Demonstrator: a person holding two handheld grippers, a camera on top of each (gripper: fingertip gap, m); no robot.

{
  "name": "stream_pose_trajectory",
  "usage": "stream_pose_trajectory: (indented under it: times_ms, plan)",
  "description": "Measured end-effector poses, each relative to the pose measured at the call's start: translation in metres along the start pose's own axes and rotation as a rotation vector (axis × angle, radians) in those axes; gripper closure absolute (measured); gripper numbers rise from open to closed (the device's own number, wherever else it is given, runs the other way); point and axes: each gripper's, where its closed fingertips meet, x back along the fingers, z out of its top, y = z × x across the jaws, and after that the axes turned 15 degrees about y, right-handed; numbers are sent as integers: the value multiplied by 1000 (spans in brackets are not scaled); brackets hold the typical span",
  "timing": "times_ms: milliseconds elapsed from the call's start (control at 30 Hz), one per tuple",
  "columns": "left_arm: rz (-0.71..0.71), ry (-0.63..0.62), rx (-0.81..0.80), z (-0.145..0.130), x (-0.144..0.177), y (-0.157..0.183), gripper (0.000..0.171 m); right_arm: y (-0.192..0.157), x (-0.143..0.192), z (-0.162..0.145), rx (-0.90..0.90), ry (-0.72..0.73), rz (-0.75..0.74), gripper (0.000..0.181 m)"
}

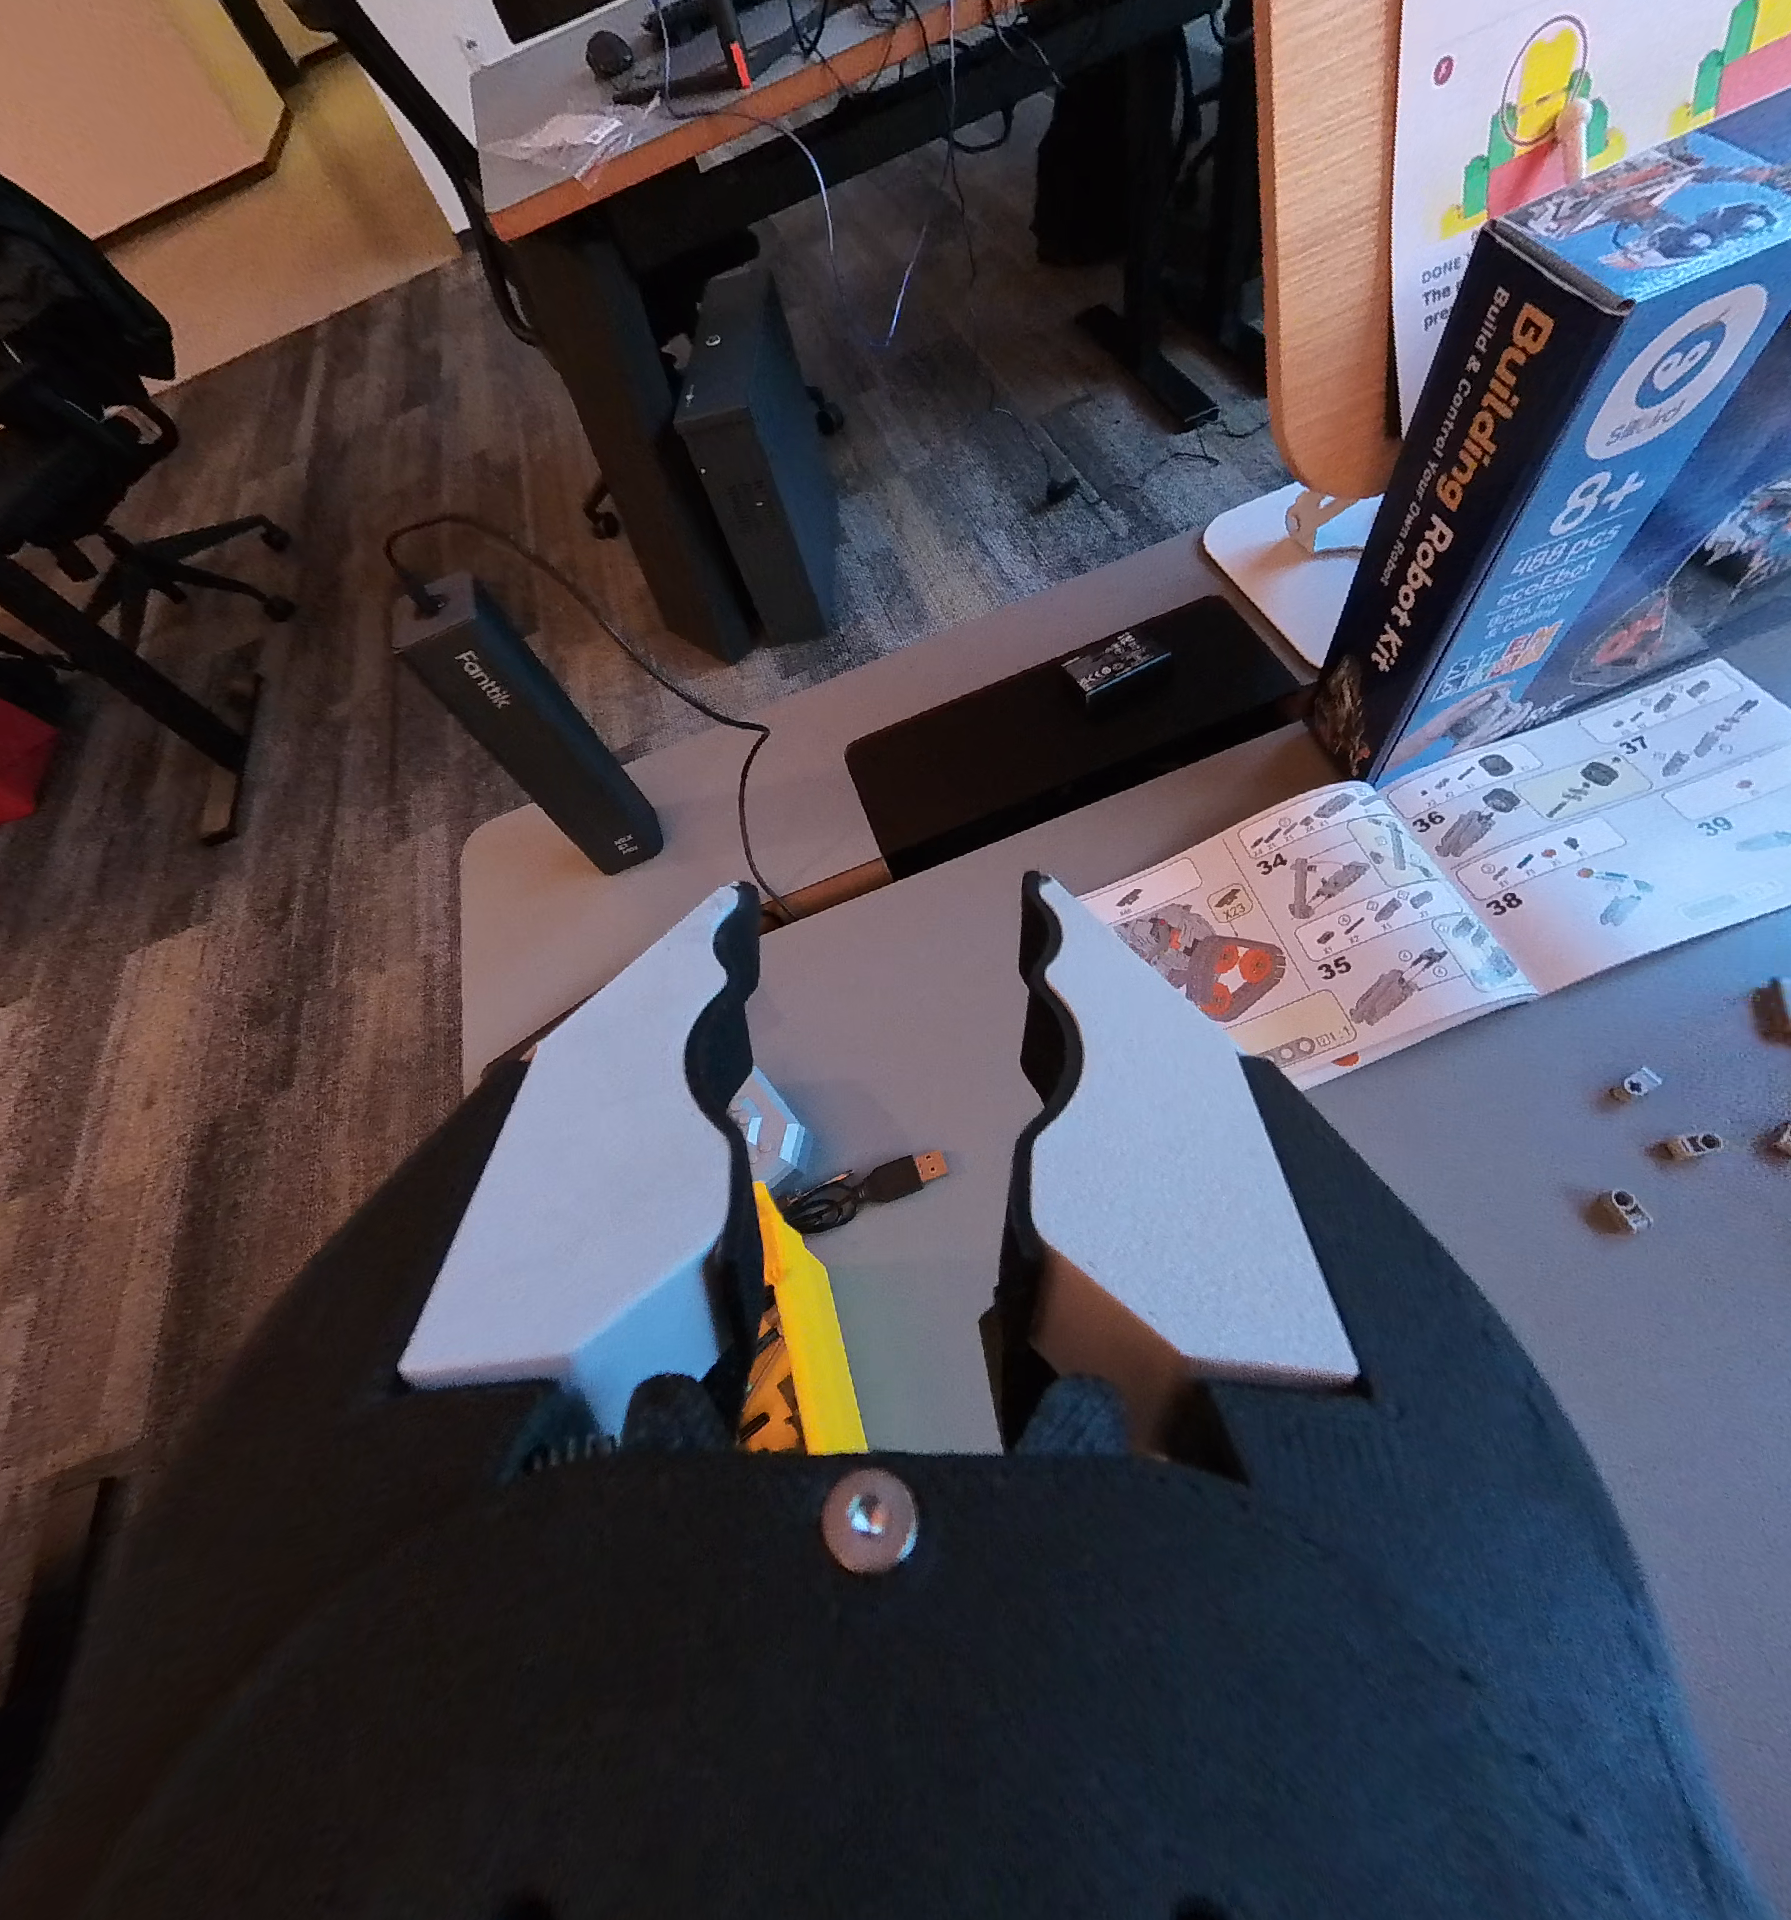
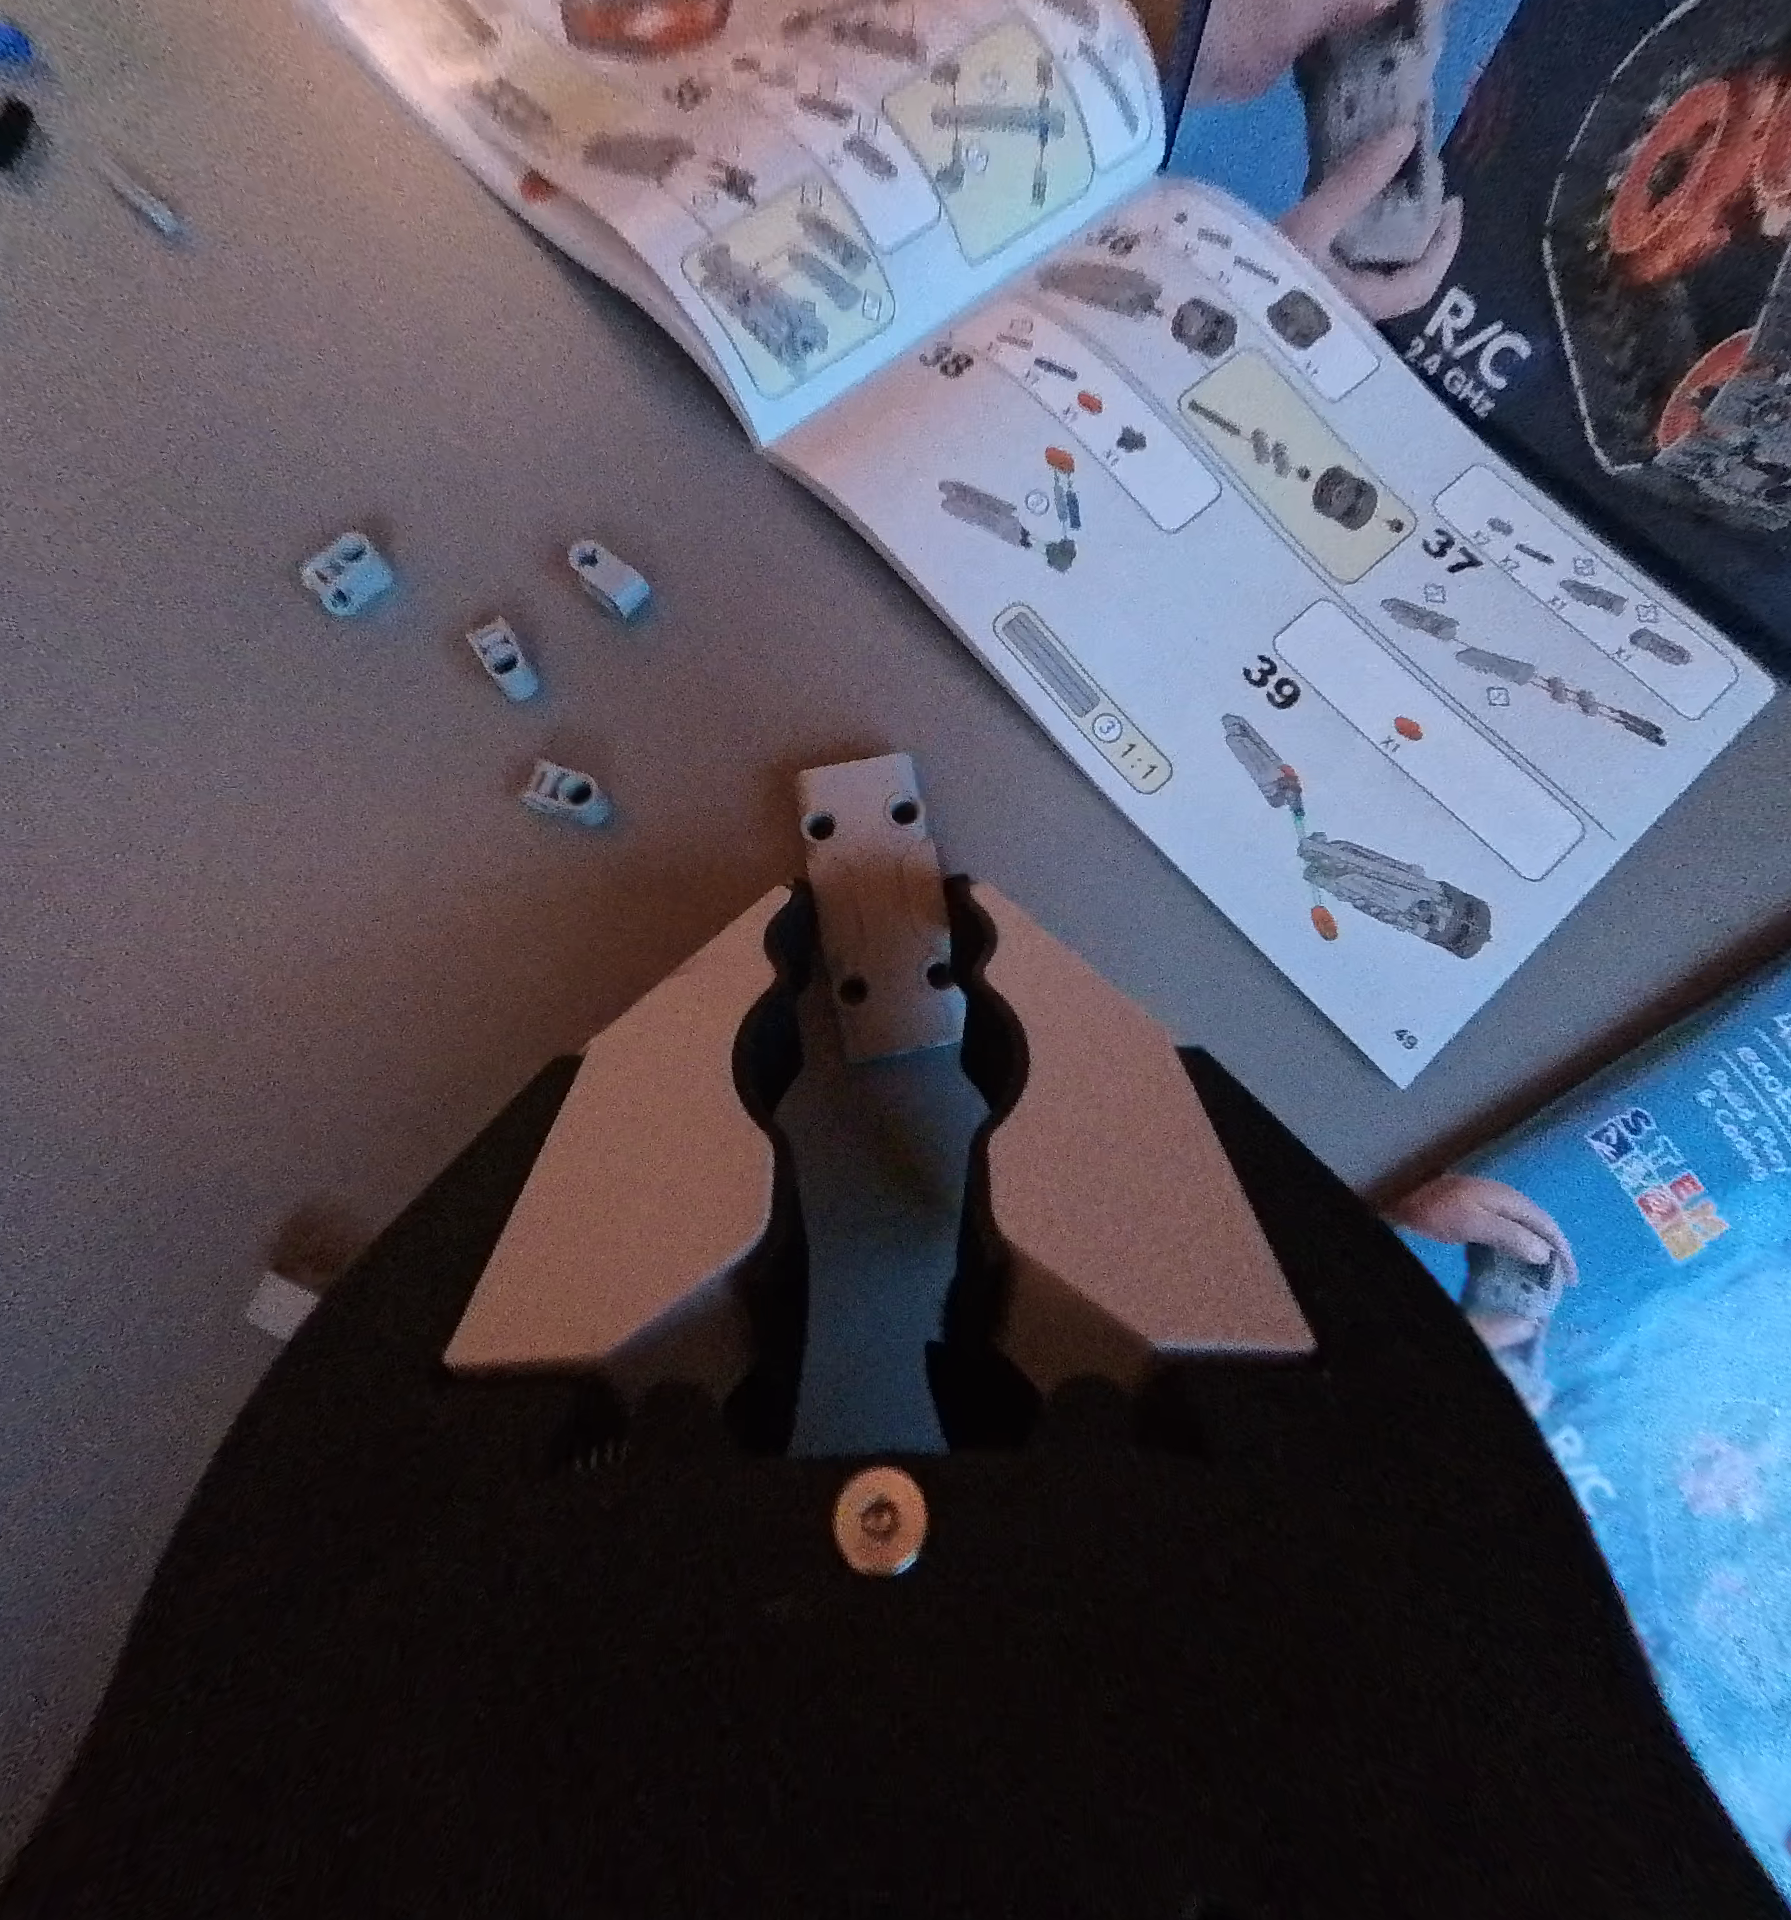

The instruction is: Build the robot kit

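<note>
A grey block pinched on the right; the left jaws spread and empty.

The right gripper [image 2: 875,904] is closed on a grey holed building block [image 2: 875,914] at frame centre, four small grey connectors [image 2: 501,655] loose at upper left, the instruction booklet [image 2: 1234,582] at upper right. The left gripper [image 1: 886,914] is held apart above the grey table [image 1: 1493,1351], a USB cable [image 1: 870,1184] between its fingers.
</note>
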Motion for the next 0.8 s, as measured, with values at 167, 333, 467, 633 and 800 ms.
stream_pose_trajectory:
  times_ms: [167,333,467,633,800]
  plan:
    - [3,-4,2,-1,-1,0,122,-29,31,19,62,39,168,123]
    - [3,-14,-3,-2,-2,2,122,-70,77,-32,294,-140,392,134]
    - [-1,-18,-18,-2,-3,6,122,-70,80,-42,197,-194,423,173]
    - [-10,-35,-35,-5,-7,12,121,-24,72,-15,263,-84,161,174]
    - [-18,-52,-46,-8,-10,15,121,27,73,-12,102,-75,-106,174]
